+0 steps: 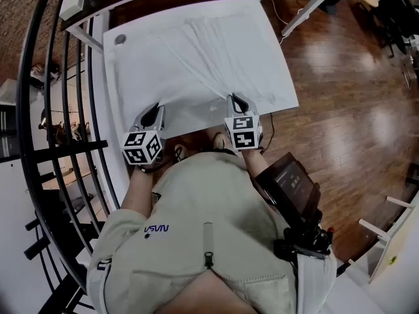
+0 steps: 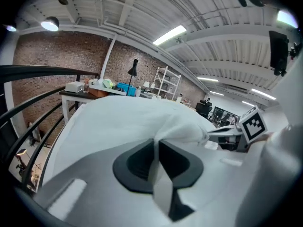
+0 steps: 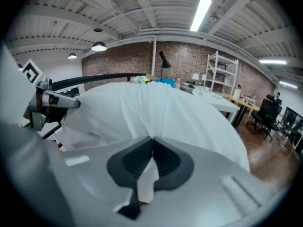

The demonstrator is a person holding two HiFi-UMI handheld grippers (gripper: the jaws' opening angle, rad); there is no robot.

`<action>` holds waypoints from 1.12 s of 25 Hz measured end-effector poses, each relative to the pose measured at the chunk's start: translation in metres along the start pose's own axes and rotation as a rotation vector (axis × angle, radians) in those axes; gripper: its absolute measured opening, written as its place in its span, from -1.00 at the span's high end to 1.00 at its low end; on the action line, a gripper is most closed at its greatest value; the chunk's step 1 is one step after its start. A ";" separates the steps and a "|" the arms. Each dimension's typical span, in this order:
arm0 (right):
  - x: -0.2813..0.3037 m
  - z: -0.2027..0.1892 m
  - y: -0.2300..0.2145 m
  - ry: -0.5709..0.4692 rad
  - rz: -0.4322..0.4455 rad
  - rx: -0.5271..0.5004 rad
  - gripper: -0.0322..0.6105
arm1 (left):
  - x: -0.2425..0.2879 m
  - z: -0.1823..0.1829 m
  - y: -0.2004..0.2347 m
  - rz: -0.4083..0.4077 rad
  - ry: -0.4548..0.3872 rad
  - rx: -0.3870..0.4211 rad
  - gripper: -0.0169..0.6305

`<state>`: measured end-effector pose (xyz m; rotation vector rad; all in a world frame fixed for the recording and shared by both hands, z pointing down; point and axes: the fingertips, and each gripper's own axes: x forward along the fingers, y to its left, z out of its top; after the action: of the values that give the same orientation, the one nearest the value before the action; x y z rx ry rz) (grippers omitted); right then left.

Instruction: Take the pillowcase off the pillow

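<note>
There was one white cloth pillowcase (image 1: 196,57) lying flat on one big white table (image 1: 112,28). The pillow was inside it, so I could not see the pillow itself.

There were two grippers. Each one had one cube with black and white squares on it, so two cubes. The left gripper (image 1: 154,108) had its two fingers pinched tight on the near edge of the pillowcase (image 2: 128,122). A thin strip of white cloth stuck out between the fingers (image 2: 137,162) of the left gripper (image 2: 155,143). The right gripper (image 1: 234,99) was pinched tight on the same edge too. In the right gripper view, a white flap hung down between the closed fingers of the right gripper (image 3: 151,143). The rest of the pillowcase (image 3: 156,108) spread away past both pairs of fingertips, with long folds running out from the right fingers. The two grippers were near each other, side by side.

Far past the fingers stood one black desk lamp (image 3: 163,60) and one white metal shelf (image 3: 220,74).

The person's tan shirt (image 1: 209,208) had the word NASA (image 1: 157,229) on it, seen upside down.
</note>
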<state>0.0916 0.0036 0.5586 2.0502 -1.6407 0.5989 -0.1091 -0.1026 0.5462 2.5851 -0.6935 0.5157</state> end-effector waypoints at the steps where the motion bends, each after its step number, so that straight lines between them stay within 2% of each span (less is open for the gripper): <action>1: 0.001 -0.005 0.002 0.013 0.012 -0.001 0.88 | 0.001 -0.007 0.000 0.007 0.013 -0.007 0.82; 7: 0.001 -0.014 0.005 0.023 0.068 0.005 0.86 | 0.006 -0.018 -0.005 0.035 0.048 0.029 0.76; 12: -0.014 -0.001 0.013 0.021 0.193 0.037 0.63 | -0.007 -0.003 -0.021 0.003 0.070 0.095 0.67; 16: -0.029 0.019 0.018 -0.028 0.275 0.045 0.60 | -0.014 0.006 -0.029 0.012 0.100 0.135 0.64; 22: -0.034 0.061 0.013 -0.122 0.376 0.023 0.60 | -0.008 -0.006 -0.017 0.072 0.176 0.090 0.64; 28: -0.031 0.089 -0.006 -0.204 0.421 -0.012 0.60 | -0.019 -0.005 -0.033 0.180 0.161 0.076 0.63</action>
<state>0.0961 -0.0229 0.4682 1.8127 -2.2153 0.5231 -0.1074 -0.0666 0.5324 2.5279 -0.8701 0.8122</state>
